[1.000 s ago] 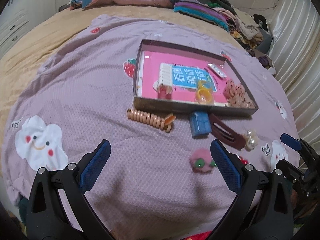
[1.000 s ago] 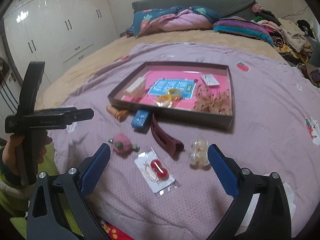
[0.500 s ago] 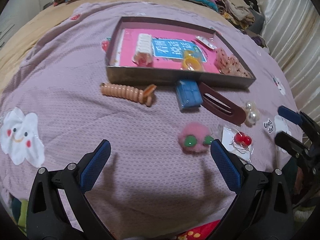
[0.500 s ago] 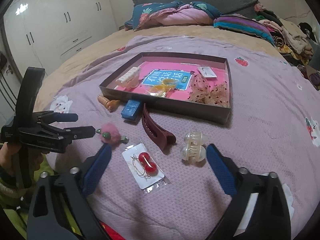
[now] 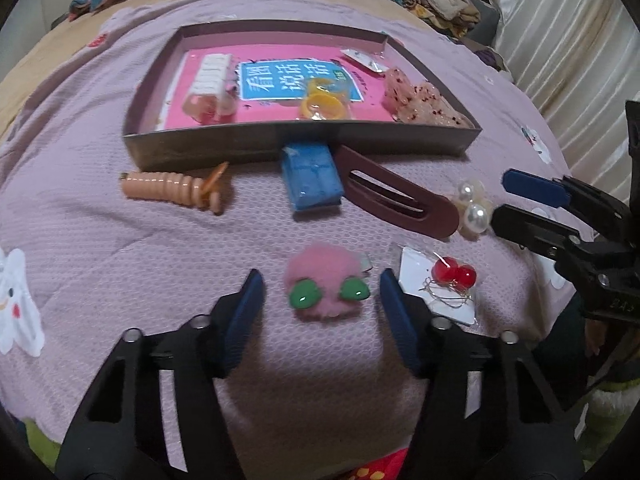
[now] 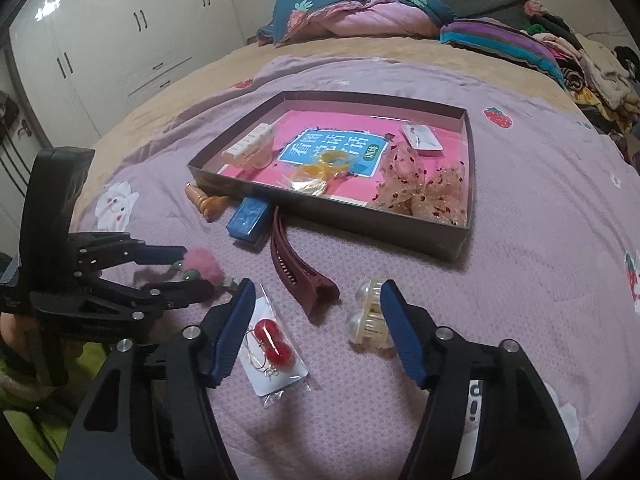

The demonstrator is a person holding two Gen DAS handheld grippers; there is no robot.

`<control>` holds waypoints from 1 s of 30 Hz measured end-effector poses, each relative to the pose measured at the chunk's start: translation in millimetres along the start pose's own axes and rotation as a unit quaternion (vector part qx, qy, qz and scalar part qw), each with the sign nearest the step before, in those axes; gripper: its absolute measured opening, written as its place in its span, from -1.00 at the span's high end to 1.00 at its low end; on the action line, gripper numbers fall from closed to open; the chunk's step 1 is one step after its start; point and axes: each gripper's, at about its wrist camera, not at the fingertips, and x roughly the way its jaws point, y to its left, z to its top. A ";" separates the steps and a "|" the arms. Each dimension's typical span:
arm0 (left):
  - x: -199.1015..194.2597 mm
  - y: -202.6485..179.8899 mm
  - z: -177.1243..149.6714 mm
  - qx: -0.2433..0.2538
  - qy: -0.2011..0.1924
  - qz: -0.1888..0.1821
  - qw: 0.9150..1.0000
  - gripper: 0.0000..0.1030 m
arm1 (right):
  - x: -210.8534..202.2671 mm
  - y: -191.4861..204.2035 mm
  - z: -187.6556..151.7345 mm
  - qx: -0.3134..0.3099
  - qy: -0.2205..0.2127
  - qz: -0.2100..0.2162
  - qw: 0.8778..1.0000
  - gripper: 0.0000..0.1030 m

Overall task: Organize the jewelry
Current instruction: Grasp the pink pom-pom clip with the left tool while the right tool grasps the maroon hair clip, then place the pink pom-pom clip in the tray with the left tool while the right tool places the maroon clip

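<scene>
Pink and fuzzy, pompom clip (image 5: pixel 325 285) lying on purple bedspread (image 5: pixel 120 264) near tray (image 5: pixel 224 148), between parted left gripper (image 5: pixel 320 300) jaws: best pinched low, gently; right gripper (image 6: pixel 316 332) also released, over earring packet (image 6: pixel 272 352).

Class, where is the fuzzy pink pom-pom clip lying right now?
In the left wrist view the pink pom-pom clip lies on the purple blanket, between the open left gripper fingers, left of the cherry earrings packet.

Lilac bedspread (image 5: pixel 120 248), cardboard tray (image 5: pixel 240 146), hair clips (image 5: pixel 396 198), earrings (image 5: pixel 454 276)
</scene>
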 end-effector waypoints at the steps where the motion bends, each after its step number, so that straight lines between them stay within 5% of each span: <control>1: 1.4 -0.7 0.1 0.001 0.002 -0.002 1.000 0.18 | 2.7 -0.3 0.7 -0.002 0.003 -0.001 1.000 -0.19; 3: 3.5 -0.9 0.5 0.001 0.005 -0.005 1.000 0.46 | 6.4 0.0 2.0 -0.003 0.007 0.001 1.000 -0.16; 8: 2.1 0.6 0.9 -0.001 0.003 -0.014 1.000 0.52 | 18.7 5.3 7.6 -0.014 0.020 0.008 1.000 -0.12; 20: -15.6 14.1 4.0 -0.009 -0.010 -0.011 1.000 0.53 | 66.3 21.1 25.9 -0.055 0.066 0.006 0.996 0.13; 30: -25.4 26.3 7.9 -0.017 -0.019 0.002 1.000 0.53 | 87.6 27.0 34.6 -0.053 0.079 0.029 0.995 0.63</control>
